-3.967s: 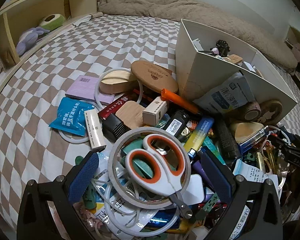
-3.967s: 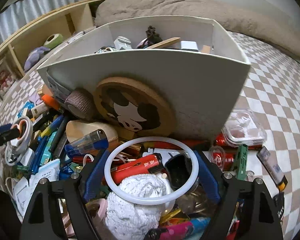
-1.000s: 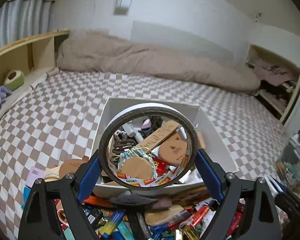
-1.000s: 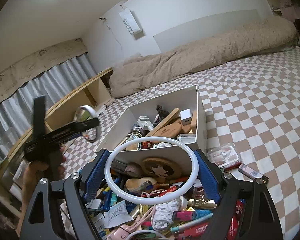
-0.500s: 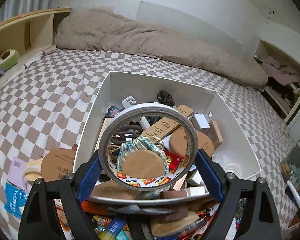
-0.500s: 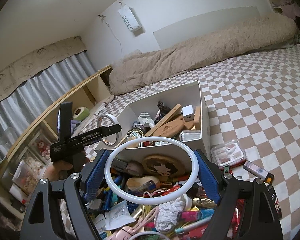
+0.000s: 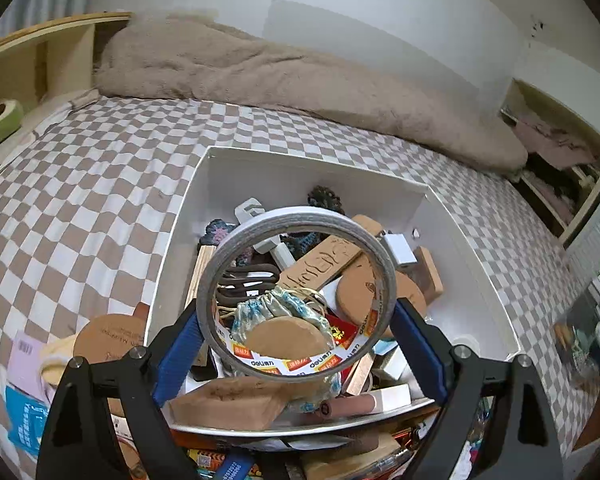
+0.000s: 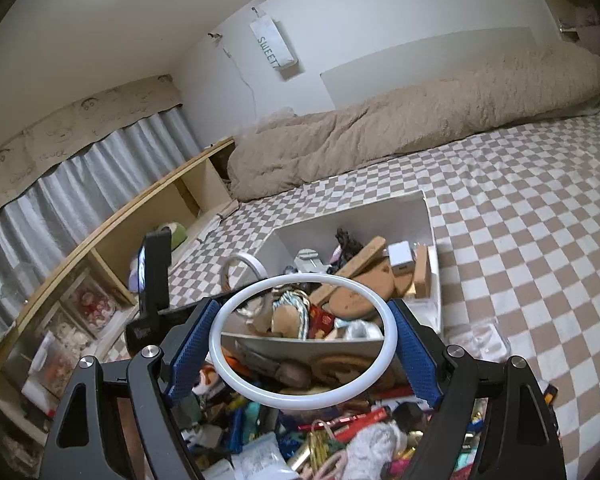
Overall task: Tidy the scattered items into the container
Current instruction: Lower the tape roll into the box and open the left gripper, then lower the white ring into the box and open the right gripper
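Observation:
My left gripper (image 7: 296, 326) is shut on a wide roll of tape (image 7: 300, 216), its blue pads pressing the roll's sides. The roll hangs upright just above the near half of the white box (image 7: 312, 184), which holds wooden pieces, a pouch and several small items. My right gripper (image 8: 304, 336) is shut on a thin white ring (image 8: 300, 278), held in the air over the heap of scattered items (image 8: 320, 432) in front of the box (image 8: 430, 232). In the right wrist view the tape roll (image 8: 240, 258) shows at the box's left edge.
The box sits on a brown-and-white checkered bedcover (image 7: 100, 184). A brown blanket (image 7: 260, 76) lies along the far wall. A wooden shelf (image 8: 112, 240) runs down the left side. A clear plastic case (image 8: 480, 340) lies right of the box. More loose items lie left of it (image 7: 108, 336).
The left gripper has carried the tape roll forward and down over the box. The right gripper has risen slightly with the white ring. Four seconds ago both were down in the heap.

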A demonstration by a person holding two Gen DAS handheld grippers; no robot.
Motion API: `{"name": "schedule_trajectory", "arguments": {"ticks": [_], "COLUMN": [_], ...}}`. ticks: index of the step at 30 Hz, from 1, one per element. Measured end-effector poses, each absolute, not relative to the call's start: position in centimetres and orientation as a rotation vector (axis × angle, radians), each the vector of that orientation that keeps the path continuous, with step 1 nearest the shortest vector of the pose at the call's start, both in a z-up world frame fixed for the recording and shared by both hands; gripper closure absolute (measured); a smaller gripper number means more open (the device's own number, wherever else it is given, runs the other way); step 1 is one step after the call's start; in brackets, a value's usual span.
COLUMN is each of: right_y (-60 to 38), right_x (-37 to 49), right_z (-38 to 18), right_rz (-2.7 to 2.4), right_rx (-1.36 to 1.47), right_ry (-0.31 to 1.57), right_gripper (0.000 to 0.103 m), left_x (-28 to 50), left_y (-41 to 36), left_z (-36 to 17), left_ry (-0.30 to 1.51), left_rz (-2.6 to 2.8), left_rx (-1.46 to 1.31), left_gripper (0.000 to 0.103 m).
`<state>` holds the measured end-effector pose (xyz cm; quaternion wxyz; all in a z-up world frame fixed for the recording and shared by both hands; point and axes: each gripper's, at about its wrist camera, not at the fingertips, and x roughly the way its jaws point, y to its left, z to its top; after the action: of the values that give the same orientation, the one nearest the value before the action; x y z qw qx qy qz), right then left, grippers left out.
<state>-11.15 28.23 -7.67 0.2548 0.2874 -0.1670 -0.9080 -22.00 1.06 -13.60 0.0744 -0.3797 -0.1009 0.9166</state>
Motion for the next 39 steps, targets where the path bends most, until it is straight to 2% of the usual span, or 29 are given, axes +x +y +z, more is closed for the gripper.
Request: {"name": "schedule_trajectory", "arguments": {"ticks": [2, 20, 34, 35, 36, 39], "right_y": [27.7, 22.7, 21.4, 21.5, 21.7, 22.0], "right_x": [-12.0, -21.5, -25.9, -26.0, -26.1, -26.0], "right_z": [-7.1, -8.2, -11.1, -11.4, -11.7, -11.9], "right_rz": [-2.472, -2.505, -2.541, -2.546, -2.552, -2.552], "right_rx": [0.793, 1.114, 1.213, 1.223, 1.231, 1.229], "right_ry": [-0.436, -0.333, -0.404, -0.404, -0.407, -0.411], "right_gripper": [0.018, 0.018, 0.018, 0.013, 0.003, 0.001], "left_x": [-21.9, -21.0, -21.0, -21.0, -21.0, -21.0], "left_y": [0.8, -2.6, -4.1, -4.1, -4.1, -4.0], "left_z": [-13.6, -12.1, -12.0, -12.0, -12.0, -12.0], "left_ry": [-0.312, -0.478, -0.546, -0.546, -0.543, -0.530], "left_rz": [2.767, 2.763, 2.763, 2.762, 2.761, 2.763], "left_rx": [-1.125, -1.079, -1.076, -1.078, -1.080, -1.083], "left_gripper": [0.002, 0.002, 0.002, 0.002, 0.002, 0.002]}}
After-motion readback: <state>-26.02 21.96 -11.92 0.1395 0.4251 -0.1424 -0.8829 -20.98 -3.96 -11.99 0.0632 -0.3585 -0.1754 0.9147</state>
